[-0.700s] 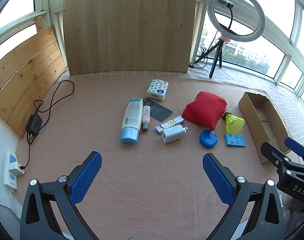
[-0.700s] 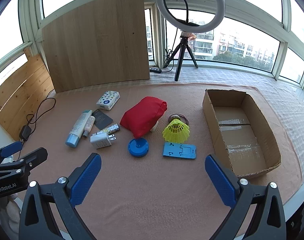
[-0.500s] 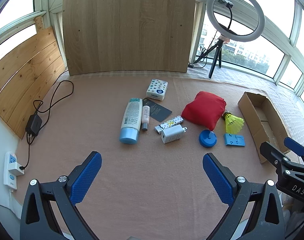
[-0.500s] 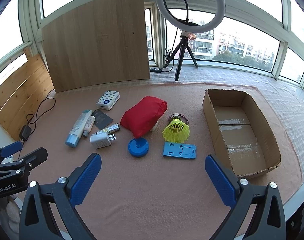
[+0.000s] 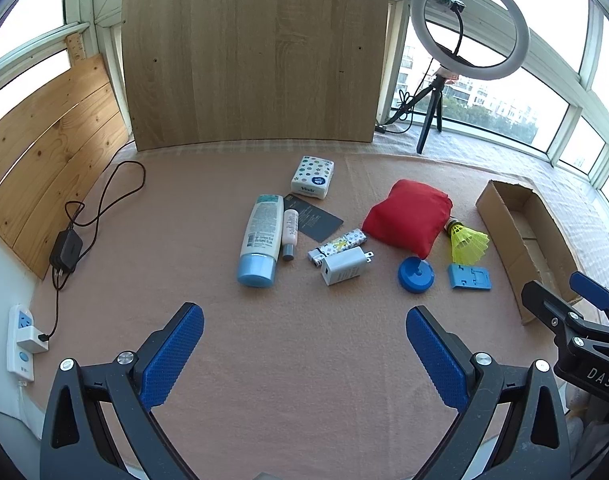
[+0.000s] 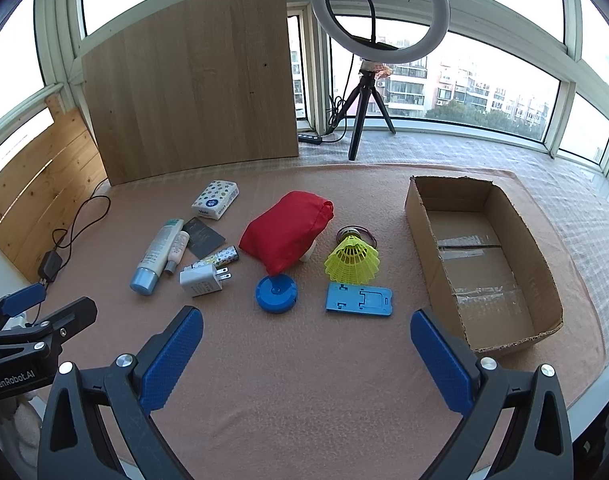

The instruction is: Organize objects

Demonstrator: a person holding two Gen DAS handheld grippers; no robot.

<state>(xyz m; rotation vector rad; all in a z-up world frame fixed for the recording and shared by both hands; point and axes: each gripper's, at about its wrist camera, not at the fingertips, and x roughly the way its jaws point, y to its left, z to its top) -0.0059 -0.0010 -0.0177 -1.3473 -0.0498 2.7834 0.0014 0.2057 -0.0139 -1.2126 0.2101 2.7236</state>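
— Two tools are over the near edge of the bench (image 6: 304, 380), yes? How do they stand?

— Yes. The left tool (image 5: 304, 354) has its blue pads spread wide, nothing between them. The right tool (image 6: 306, 356) is the same, wide apart and empty. Both hang above the bare pink cloth, well apart from the things.

— Where are the things, if we take the red pouch (image 6: 286, 236) as the landmark?

— Just in front of the pouch lies a round blue lid (image 6: 276, 293), touching its corner or nearly; I cannot tell which. To the right of the pouch is a yellow shuttlecock (image 6: 352, 262), and in front of that a flat blue phone stand (image 6: 359, 300). Farther right, well apart, is the open cardboard box (image 6: 420, 236), with nothing inside.

— And on the left of the pouch?

— Near it is a white charger (image 6: 202, 280) with a patterned lighter (image 6: 220, 258) just behind. Then a dark card (image 6: 203, 237), a small pink tube (image 6: 177, 250) and a big lotion bottle (image 6: 156, 256) side by side. Behind them is a dotted tissue pack (image 6: 215, 199).
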